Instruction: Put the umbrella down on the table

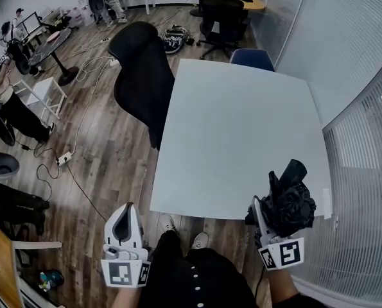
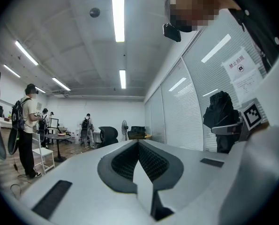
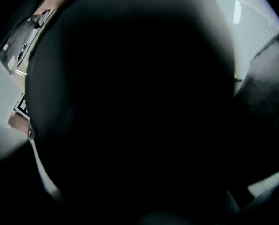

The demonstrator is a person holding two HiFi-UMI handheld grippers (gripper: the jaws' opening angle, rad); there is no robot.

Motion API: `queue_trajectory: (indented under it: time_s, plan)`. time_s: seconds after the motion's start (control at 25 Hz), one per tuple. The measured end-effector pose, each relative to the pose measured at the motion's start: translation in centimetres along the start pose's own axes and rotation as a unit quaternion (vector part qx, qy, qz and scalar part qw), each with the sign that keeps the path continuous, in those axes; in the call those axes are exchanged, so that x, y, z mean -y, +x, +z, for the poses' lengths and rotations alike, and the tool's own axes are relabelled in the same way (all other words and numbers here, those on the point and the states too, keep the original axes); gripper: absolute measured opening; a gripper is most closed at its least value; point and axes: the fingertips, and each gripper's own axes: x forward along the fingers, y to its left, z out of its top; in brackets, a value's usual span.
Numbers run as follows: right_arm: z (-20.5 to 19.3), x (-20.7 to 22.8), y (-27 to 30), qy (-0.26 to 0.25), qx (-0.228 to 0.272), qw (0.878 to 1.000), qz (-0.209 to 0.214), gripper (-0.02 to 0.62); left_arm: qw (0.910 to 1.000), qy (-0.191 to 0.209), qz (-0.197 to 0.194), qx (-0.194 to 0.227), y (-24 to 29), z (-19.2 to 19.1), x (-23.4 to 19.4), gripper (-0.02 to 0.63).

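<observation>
Right gripper [image 1: 262,213] clamps the crumpled black fabric folding umbrella [image 1: 292,197], long axis upright across its jaws; square white table [image 1: 235,140] just ahead; left gripper [image 1: 124,218] closed, empty

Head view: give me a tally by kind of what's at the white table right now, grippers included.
umbrella: 1 (black, folded, held above the table's near right corner)
grippers: 2 (left gripper holds nothing, right gripper holds the umbrella)
chairs at the table: 2 (black chair, blue chair)
table: 1
Total: 6
</observation>
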Motion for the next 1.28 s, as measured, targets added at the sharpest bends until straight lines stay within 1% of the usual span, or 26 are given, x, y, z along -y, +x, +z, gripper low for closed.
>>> queue_trajectory:
  time_s: [0.24, 0.44, 0.68, 1.28]
  plan:
    - [-0.7, -0.9, 3.2, -0.005, -0.009, 1.0, 0.004, 0.252, 0.9999, -0.008, -0.011, -0.006, 3.0, -1.1, -1.5, 0.014]
    - [0.3, -0.8, 5.7, -0.006, -0.001, 1.0, -0.01, 0.252, 0.9998, -0.005, -0.017, 0.004, 5.2, -0.3, -3.4, 0.014]
    - [0.6, -0.8, 8.8, -0.007, 0.003, 1.0, -0.022, 0.252, 0.9995, -0.004, -0.03, 0.004, 8.4, -0.2, -5.5, 0.014]
    - [3.3, -1.3, 15.6, -0.03, 0.027, 0.998, -0.056, 0.252, 0.9971, -0.008, -0.065, 0.038, 15.8, 1.5, -10.2, 0.014]
